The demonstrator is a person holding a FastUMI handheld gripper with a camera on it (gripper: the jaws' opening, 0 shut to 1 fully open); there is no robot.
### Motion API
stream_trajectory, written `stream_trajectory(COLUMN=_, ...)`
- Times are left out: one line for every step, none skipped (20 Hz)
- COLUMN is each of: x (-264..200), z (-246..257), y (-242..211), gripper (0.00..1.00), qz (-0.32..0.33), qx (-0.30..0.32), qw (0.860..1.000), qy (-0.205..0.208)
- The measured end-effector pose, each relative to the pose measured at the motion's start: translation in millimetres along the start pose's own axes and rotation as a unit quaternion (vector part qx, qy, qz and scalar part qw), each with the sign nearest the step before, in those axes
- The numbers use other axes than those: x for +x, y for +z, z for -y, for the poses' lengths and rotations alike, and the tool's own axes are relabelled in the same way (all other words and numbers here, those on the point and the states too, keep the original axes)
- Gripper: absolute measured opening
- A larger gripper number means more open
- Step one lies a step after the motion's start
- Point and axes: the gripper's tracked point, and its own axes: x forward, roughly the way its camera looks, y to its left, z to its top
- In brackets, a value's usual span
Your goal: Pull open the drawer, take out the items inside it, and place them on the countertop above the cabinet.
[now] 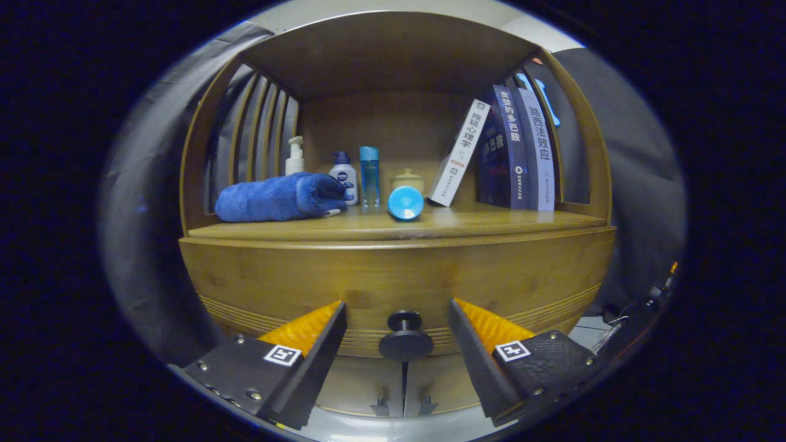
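Between the gripper's (398, 344) two spread fingers sits the drawer's round dark knob (405, 336), with a gap on either side, so the jaws stand open and touch nothing. The wooden drawer front (393, 279) looks flush with the cabinet, closed, and its contents are hidden. On the countertop (393, 226) above lie a rolled blue towel (279, 196), a pump bottle (295, 156), a white lotion bottle (345, 176), a tall blue bottle (369, 175), a small lidded jar (407, 179) behind a blue container lying on its side (405, 202), and leaning books (503, 150). Whether any of these came out of the drawer cannot be told; a shut drawer suits both a job about to open it and one already closed again. If the knob is to be taken, keep it centred, close squarely on its stem behind the cap, and pull straight back, level, so the drawer slides without twisting.
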Motion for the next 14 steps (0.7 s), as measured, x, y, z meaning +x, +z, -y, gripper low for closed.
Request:
stream_trajectory(x=-10, z=-1, y=4, gripper=0.99, qz=0.004, qx=-0.002, qw=1.000, qy=0.001)
stream_trajectory(x=-22, z=-4, y=9, gripper=0.99, qz=0.002, qx=-0.005, qw=1.000, qy=0.004)
stream_trajectory(x=-34, z=-5, y=14, gripper=0.99, qz=0.000, qx=-0.011, qw=1.000, qy=0.003)
stream_trajectory(x=-46, z=-4, y=23, gripper=0.99, qz=0.001, qx=-0.013, qw=1.000, qy=-0.003)
stream_trajectory(x=-60, z=-3, y=33, gripper=0.99, qz=0.003, qx=-0.012, qw=1.000, qy=-0.007)
stream_trajectory(x=-74, z=-2, y=43, gripper=0.99, qz=0.004, qx=-0.009, qw=1.000, qy=-0.015)
stream_trajectory(x=-90, z=-2, y=54, gripper=0.99, qz=0.009, qx=-0.005, qw=1.000, qy=-0.016)
stream_trajectory(x=-103, z=-5, y=67, gripper=0.99, qz=0.016, qx=-0.003, qw=1.000, qy=-0.016)
stream_trajectory(x=-115, z=-6, y=78, gripper=0.99, qz=0.018, qx=-0.003, qw=1.000, qy=-0.012)
stream_trajectory(x=-129, z=-9, y=91, gripper=0.99, qz=0.021, qx=-0.006, qw=1.000, qy=-0.006)
stream_trajectory(x=-143, z=-12, y=104, gripper=0.99, qz=0.027, qx=-0.012, qw=1.000, qy=0.001)
stream_trajectory(x=-158, z=-12, y=115, gripper=0.99, qz=0.033, qx=-0.019, qw=0.999, qy=0.004)
stream_trajectory(x=-176, z=-10, y=126, gripper=0.99, qz=0.041, qx=-0.027, qw=0.999, qy=0.002)
stream_trajectory(x=-192, z=-8, y=138, gripper=0.99, qz=0.050, qx=-0.033, qw=0.998, qy=0.000)
